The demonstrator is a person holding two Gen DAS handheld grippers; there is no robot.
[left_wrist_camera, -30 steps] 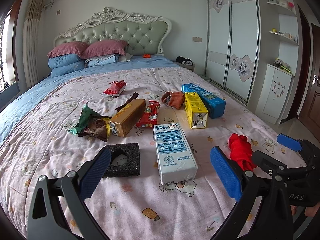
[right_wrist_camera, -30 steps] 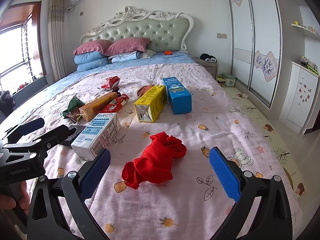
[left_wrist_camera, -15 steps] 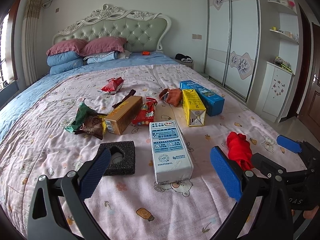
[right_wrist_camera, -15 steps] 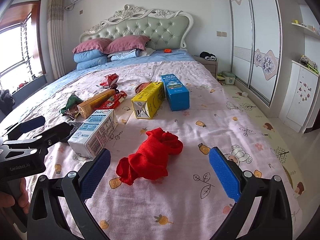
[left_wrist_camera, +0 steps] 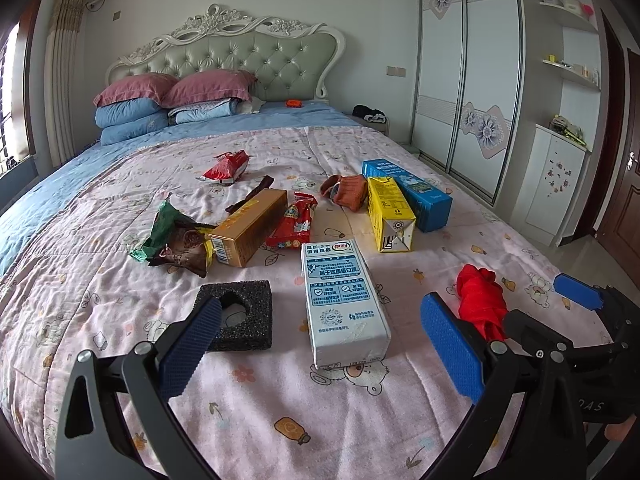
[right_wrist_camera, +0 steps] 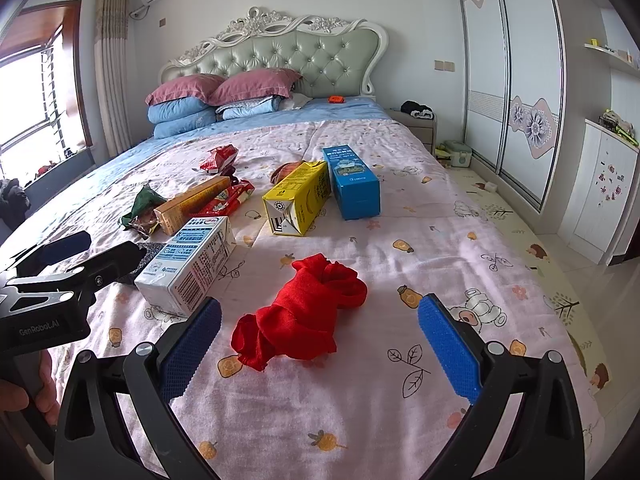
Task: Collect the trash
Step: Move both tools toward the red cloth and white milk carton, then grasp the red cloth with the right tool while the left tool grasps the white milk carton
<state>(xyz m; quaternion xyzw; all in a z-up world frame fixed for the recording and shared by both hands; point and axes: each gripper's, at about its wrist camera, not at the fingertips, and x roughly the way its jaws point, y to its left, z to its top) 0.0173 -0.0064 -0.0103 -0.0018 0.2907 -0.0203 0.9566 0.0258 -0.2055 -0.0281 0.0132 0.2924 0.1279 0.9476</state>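
Trash lies scattered on the pink quilt: a white-and-blue milk carton (left_wrist_camera: pixel 344 300) (right_wrist_camera: pixel 188 260), a black foam block (left_wrist_camera: pixel 240 316), a gold box (left_wrist_camera: pixel 250 232), a green and brown wrapper (left_wrist_camera: pixel 172 240), red wrappers (left_wrist_camera: pixel 294 226) (left_wrist_camera: pixel 226 166), a yellow carton (left_wrist_camera: pixel 388 212) (right_wrist_camera: pixel 298 204) and a blue box (left_wrist_camera: pixel 408 192) (right_wrist_camera: pixel 352 186). A crumpled red cloth (right_wrist_camera: pixel 308 316) (left_wrist_camera: pixel 480 304) lies near the front. My left gripper (left_wrist_camera: pixel 320 352) is open and empty, just before the milk carton. My right gripper (right_wrist_camera: pixel 320 348) is open and empty, just before the red cloth.
An orange-brown sock (left_wrist_camera: pixel 348 192) lies behind the yellow carton. Pillows (left_wrist_camera: pixel 176 92) are stacked at the headboard. A wardrobe (right_wrist_camera: pixel 516 80) and white cabinet (right_wrist_camera: pixel 600 192) stand to the right, past the bed's edge. The left gripper's body (right_wrist_camera: pixel 60 280) shows at left in the right wrist view.
Both grippers have drawn back slightly and risen, so the items sit a little farther and lower in view. Nothing on the bed has moved. Both stay open.
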